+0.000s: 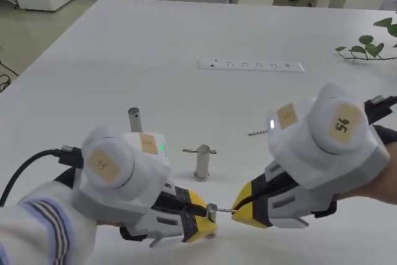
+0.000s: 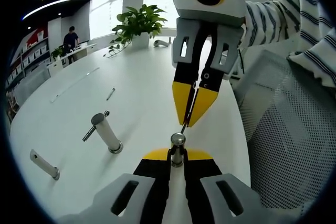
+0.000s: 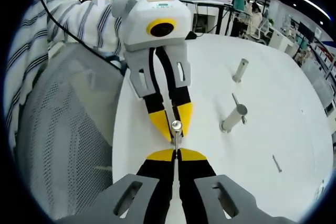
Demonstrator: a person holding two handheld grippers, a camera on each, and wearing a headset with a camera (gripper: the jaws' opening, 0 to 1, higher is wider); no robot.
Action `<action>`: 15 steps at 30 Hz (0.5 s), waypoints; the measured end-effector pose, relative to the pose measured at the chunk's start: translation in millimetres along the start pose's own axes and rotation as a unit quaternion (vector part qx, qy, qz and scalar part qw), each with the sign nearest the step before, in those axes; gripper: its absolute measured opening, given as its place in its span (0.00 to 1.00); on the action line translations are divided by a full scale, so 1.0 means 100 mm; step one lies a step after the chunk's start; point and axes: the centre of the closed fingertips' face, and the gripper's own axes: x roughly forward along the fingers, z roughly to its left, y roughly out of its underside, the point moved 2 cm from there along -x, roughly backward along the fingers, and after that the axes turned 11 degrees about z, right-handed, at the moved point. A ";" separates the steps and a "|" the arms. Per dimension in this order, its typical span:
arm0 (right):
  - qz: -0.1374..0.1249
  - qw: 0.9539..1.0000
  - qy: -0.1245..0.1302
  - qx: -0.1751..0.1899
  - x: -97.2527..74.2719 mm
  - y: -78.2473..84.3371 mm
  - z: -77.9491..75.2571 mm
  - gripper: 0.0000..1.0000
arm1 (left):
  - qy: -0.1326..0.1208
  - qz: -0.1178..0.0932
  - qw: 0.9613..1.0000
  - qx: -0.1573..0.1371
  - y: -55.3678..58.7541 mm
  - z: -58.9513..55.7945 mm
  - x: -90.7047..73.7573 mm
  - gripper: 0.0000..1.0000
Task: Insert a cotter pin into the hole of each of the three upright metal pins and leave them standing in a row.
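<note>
The left gripper (image 2: pixel 177 157) has its yellow tips squeezed tight on a metal pin (image 2: pixel 177 142), which stands on the white table (image 1: pixel 186 35) close to the person. The right gripper (image 3: pixel 177 156) pinches a thin cotter pin (image 3: pixel 177 141), and its tip is right at the top of that metal pin. Just behind stands a second pin (image 1: pixel 202 164) with another cotter pin (image 1: pixel 199 151) through it. A third pin (image 1: pixel 134 119) stands farther back. A loose cotter pin (image 1: pixel 257 133) lies off to the right

Left claw (image 2: pixel 177 156) grips metal pin (image 2: pixel 178 144); right claw (image 2: pixel 189 122) holds cotter pin (image 2: pixel 184 126) at its head.
</note>
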 end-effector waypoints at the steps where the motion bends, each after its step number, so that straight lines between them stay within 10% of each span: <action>1: 0.000 1.000 0.000 0.000 0.01 -0.01 0.00 0.03 | 0.001 -0.001 1.000 0.000 0.00 0.00 0.00 0.07; 15: -0.015 1.000 -0.008 0.021 0.04 -0.07 0.02 0.03 | 0.009 -0.002 1.000 0.005 -0.05 -0.05 0.05 0.07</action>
